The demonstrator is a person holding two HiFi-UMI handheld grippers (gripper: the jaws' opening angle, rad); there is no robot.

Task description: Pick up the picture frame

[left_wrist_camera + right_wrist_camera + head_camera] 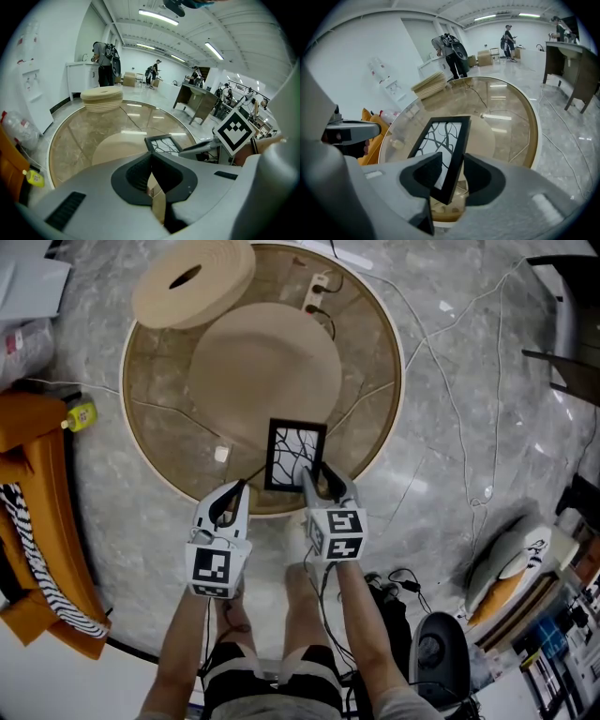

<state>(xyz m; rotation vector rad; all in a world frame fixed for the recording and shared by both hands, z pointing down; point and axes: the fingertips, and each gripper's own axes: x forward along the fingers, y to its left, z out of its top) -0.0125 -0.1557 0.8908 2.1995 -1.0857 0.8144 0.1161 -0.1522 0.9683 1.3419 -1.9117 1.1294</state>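
i judge the picture frame point(296, 454) light, rigid, fragile; right gripper point(319, 480) jaws spread astride its 5 o'clock rim, left gripper point(238, 487) jaws pressed together.

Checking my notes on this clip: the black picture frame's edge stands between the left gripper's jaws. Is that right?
No, not the left gripper: its jaws are together, empty. The edge of the black picture frame stands between the jaws of the right gripper, as the right gripper view shows.

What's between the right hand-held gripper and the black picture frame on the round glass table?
Nothing visible. An edge of the black rectangular picture frame already sits between the open jaws of the right hand-held gripper.
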